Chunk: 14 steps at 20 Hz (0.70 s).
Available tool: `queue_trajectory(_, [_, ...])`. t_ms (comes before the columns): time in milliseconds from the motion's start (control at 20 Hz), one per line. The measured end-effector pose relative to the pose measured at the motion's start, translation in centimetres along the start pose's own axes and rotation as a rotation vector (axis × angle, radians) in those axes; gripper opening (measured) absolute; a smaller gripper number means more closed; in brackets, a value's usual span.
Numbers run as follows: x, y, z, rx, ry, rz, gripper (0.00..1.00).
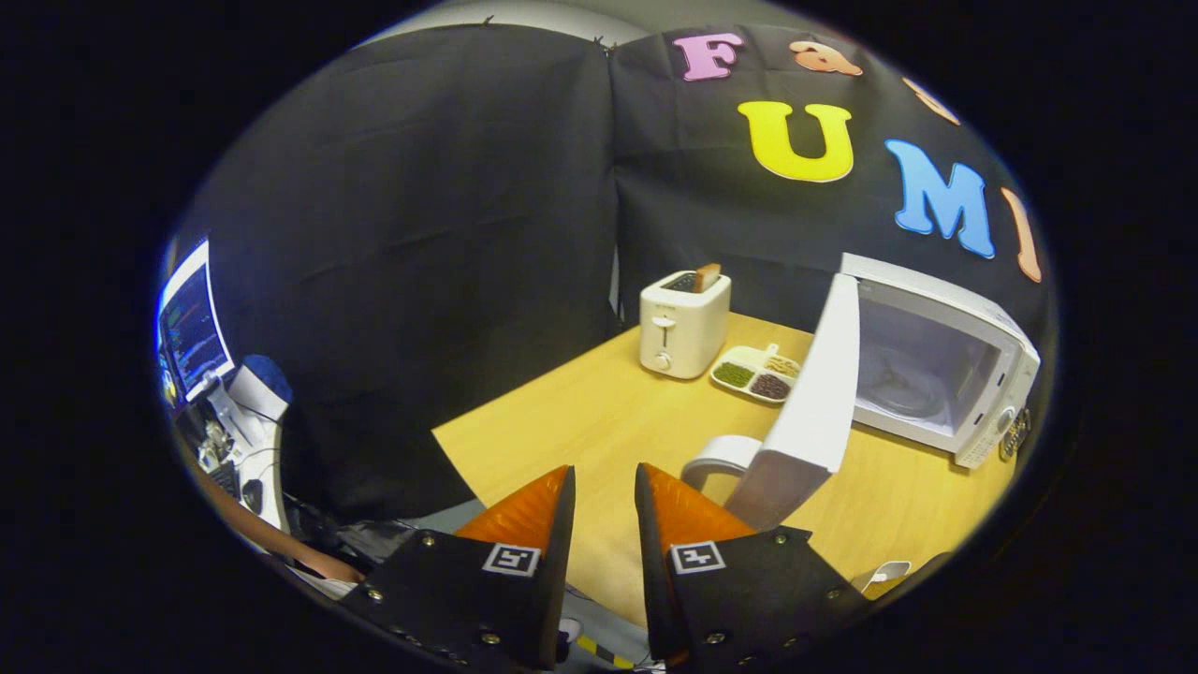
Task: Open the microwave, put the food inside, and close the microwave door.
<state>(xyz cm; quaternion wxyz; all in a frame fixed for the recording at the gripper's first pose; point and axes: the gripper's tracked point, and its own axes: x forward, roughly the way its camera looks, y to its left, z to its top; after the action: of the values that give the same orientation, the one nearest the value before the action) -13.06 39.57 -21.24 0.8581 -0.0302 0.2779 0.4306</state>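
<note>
- Microwave (945,360) sits at the far right of the counter (580,421), its door (814,393) swung wide open toward the near side, so the cavity and its turntable show.
- Food tray (756,373), a small divided dish with green, dark and pale fillings, rests on the counter between the toaster (683,323) and the open door, just beside the microwave.
- Claw (604,491) hovers over the near edge of the counter, fingers slightly apart with nothing between them, well apart from the tray.
- Tray probably handles as light and rigid, but its loose contents could spill if tilted; the low rim looks like the best hold, pinched on the near side and kept level.
- Door likely swings freely on its hinge; a push on the outer face near the free edge should close it.
- White curved object (719,457) lies just ahead of the fingers; I cannot tell what it is.
</note>
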Motion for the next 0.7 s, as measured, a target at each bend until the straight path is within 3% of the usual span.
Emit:
queue_trajectory(150, [-2.4, 0.3, 2.6, 0.002, -0.078, 0.048, 0.37])
queue_trajectory(350, [-5.7, -1.3, 5.7, 0.007, -0.170, 0.046, 0.37])
queue_trajectory(700, [-11.0, -7.3, 8.1, 0.026, -0.276, -0.048, 0.37])
